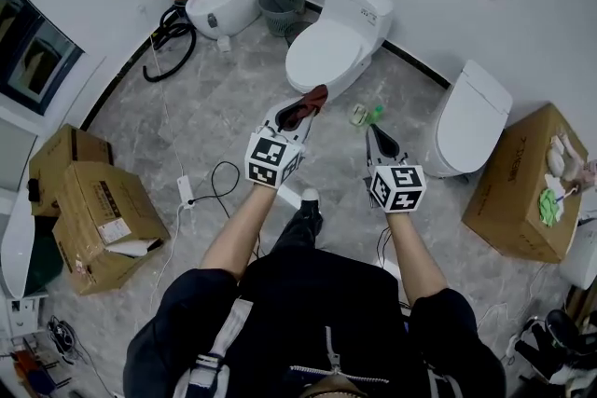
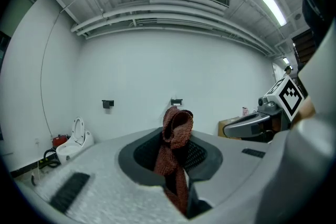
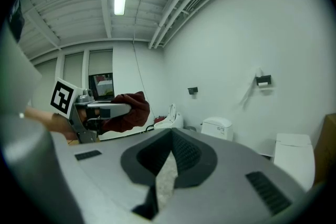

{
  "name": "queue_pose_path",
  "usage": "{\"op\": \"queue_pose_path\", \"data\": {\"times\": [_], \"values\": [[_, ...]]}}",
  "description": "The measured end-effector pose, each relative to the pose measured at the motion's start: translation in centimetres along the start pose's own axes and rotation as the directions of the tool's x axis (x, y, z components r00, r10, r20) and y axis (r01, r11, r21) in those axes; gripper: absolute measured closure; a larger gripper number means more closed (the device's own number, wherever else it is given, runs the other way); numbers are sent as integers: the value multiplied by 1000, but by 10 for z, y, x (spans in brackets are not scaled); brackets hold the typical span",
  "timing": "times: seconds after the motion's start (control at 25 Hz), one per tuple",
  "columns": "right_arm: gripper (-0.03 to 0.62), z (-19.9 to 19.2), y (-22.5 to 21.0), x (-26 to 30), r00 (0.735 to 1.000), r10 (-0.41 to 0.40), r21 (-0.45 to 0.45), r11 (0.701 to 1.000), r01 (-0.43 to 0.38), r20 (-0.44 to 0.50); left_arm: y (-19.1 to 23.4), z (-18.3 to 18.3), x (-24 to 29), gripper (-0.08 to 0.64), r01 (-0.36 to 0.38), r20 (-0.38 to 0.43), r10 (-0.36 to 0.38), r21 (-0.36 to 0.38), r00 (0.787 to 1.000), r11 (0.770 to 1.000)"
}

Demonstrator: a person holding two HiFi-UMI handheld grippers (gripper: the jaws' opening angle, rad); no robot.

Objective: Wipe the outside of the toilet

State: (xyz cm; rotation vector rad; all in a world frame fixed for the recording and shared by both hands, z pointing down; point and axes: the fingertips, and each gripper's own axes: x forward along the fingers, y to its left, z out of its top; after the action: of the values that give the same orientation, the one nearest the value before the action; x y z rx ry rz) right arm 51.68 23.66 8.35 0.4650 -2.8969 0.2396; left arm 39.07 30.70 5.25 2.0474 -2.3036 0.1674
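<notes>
In the head view, the person is holding the left gripper (image 1: pixel 300 112) out over the grey floor (image 1: pixel 215 98), and a dark red cloth (image 1: pixel 315 96) is sticking out of its tip. The right gripper (image 1: pixel 378 137) is hovering beside it, apart from it. Both are pointing toward the white toilet (image 1: pixel 340 37), which is standing against the wall with its lid down, beyond the two tips and not touching either. A small green bottle (image 1: pixel 366 115) is lying on the floor near the toilet's base, and a cardboard box (image 1: pixel 522 182) is sitting at the far right.

In the left gripper view, the fingers (image 2: pixel 202 157) are clamping the cloth (image 2: pixel 177 126), whose folded end is rising above them. The right gripper (image 2: pixel 252 126) is showing at the right edge.

In the right gripper view, the fingers (image 3: pixel 191 157) are resting closed against each other at the tip, with nothing between them. The left gripper (image 3: pixel 100 110) is carrying the cloth (image 3: pixel 131 110) at the left, and the toilet (image 3: pixel 218 127) is standing by the wall ahead.
</notes>
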Motion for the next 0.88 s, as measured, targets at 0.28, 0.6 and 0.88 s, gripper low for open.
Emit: {"op": "queue_pose_path", "data": {"times": [0.28, 0.6, 0.88], "values": [[589, 29, -39, 87, 999, -32, -5, 999, 32, -5, 58, 5, 80, 500, 49, 3, -49, 0, 999, 999], [589, 48, -82, 166, 996, -89, 11, 996, 89, -18, 107, -7, 157, 500, 125, -39, -126, -8, 991, 992], [589, 43, -124, 206, 992, -121, 23, 992, 122, -45, 126, -14, 219, 500, 157, -48, -158, -27, 986, 987]]}}
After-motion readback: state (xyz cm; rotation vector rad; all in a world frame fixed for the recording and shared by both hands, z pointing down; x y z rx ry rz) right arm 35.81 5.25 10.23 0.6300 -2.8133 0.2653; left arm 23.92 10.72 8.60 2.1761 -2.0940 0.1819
